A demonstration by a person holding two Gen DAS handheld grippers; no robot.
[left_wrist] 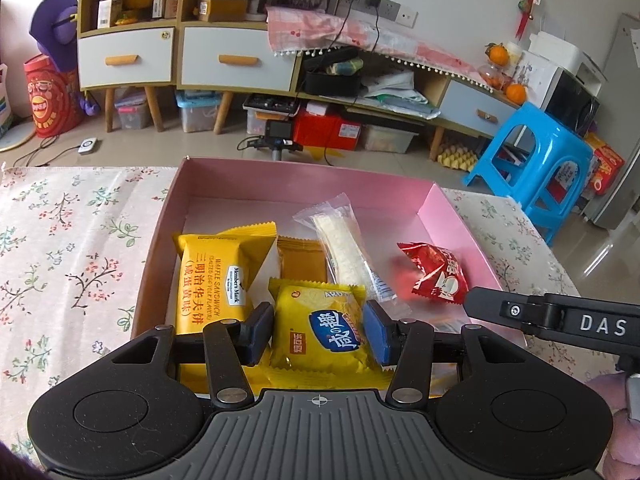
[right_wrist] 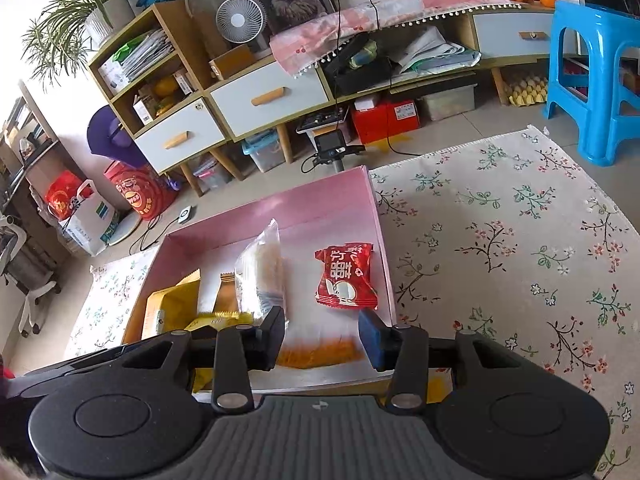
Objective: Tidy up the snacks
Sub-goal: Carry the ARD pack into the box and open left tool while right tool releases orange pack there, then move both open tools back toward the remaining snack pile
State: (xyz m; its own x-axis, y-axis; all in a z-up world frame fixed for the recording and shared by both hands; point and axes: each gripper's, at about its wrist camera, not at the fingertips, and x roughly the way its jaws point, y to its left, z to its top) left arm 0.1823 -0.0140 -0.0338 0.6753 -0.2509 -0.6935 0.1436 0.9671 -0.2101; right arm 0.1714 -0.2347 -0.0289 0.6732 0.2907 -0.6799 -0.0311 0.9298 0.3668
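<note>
A: Two grippers, one per view. In the left wrist view the left gripper [left_wrist: 318,330] sits low in the middle of the frame, its blue pads [left_wrist: 376,334] pressed on either side of a small yellow plastic biscuit packet with a blue oval label [left_wrist: 320,332]. So it grips that packet.

B: And the other one?

A: The right gripper [right_wrist: 322,338] shows at the bottom centre of the right wrist view, its fingers spread wide with nothing between them. Its black arm also enters the left wrist view at the lower right.

B: What lies around the held packet?

A: It is inside a shallow pink cardboard box [left_wrist: 452,216], at the near edge. Just left of it, touching, is a larger yellow waffle-sandwich packet [left_wrist: 216,276]. Behind it, toward the middle of the frame, lies a flat orange-brown wrapper [left_wrist: 300,260], and beside that a long clear wrapper holding a pale white bar [left_wrist: 344,248], lying diagonally.

B: Anything on the right side?

A: A crumpled red foil snack packet [right_wrist: 346,276], apart from the others, near the box's right wall. In the right wrist view it sits just above the open fingers.

B: And under the box?

A: A cream floral tablecloth [right_wrist: 500,240], filling the right half of that view.
</note>
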